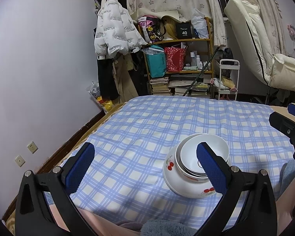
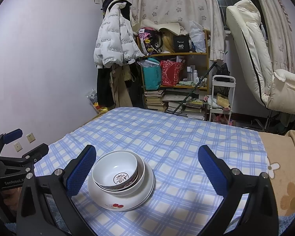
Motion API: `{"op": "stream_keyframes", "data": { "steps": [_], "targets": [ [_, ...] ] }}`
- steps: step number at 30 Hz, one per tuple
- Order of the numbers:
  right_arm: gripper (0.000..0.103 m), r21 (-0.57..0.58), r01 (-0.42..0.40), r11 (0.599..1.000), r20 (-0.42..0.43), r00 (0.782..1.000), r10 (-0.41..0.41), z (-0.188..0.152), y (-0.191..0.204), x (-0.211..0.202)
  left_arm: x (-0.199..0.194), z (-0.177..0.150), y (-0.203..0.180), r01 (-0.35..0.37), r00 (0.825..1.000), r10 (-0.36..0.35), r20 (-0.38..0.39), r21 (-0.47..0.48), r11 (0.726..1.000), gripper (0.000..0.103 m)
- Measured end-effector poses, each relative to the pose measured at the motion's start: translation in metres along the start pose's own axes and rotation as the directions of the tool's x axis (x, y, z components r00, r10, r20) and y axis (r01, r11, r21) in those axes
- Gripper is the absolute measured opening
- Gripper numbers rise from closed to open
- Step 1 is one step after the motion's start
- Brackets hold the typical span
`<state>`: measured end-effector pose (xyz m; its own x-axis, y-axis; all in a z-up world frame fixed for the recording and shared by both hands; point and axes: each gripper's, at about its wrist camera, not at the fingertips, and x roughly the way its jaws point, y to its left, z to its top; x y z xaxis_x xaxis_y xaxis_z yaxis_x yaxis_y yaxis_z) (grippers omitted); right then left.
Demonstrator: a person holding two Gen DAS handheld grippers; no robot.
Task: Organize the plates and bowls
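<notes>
Here the blue padded fingers (image 1: 211,169) of the left gripper (image 1: 145,170) are spread wide and hold nothing, and the right gripper (image 2: 147,172) is spread wide and holds nothing too. Between them a small white bowl (image 2: 116,170) sits inside bigger white bowls, on a white plate with red cherries (image 2: 127,200), on the blue checked cloth (image 2: 177,147).

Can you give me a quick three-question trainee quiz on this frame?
1. True or false: the left tongs are clamped on the top bowl.
2. What does the dish stack rest on: A) blue checked cloth, B) wooden shelf, C) white chair?
3. Fill in: the bottom plate carries a red ____ motif.

Key: 1 false, both tongs, including the right tongs, are open and hold nothing; 2 A; 3 cherry.
</notes>
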<state>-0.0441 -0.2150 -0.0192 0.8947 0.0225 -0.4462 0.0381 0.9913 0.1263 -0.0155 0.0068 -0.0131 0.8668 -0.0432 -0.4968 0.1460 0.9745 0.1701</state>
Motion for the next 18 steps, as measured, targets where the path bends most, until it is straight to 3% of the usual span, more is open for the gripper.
{"op": "stream_keyframes", "data": {
  "steps": [18],
  "targets": [
    [0.103, -0.003, -0.002, 1.0, -0.002, 1.0, 0.002, 0.0003, -0.0003, 0.0001, -0.0035, 0.0012, -0.0016, -0.009, 1.0, 0.009, 0.008, 0.003, 1.0, 0.102]
  ]
}}
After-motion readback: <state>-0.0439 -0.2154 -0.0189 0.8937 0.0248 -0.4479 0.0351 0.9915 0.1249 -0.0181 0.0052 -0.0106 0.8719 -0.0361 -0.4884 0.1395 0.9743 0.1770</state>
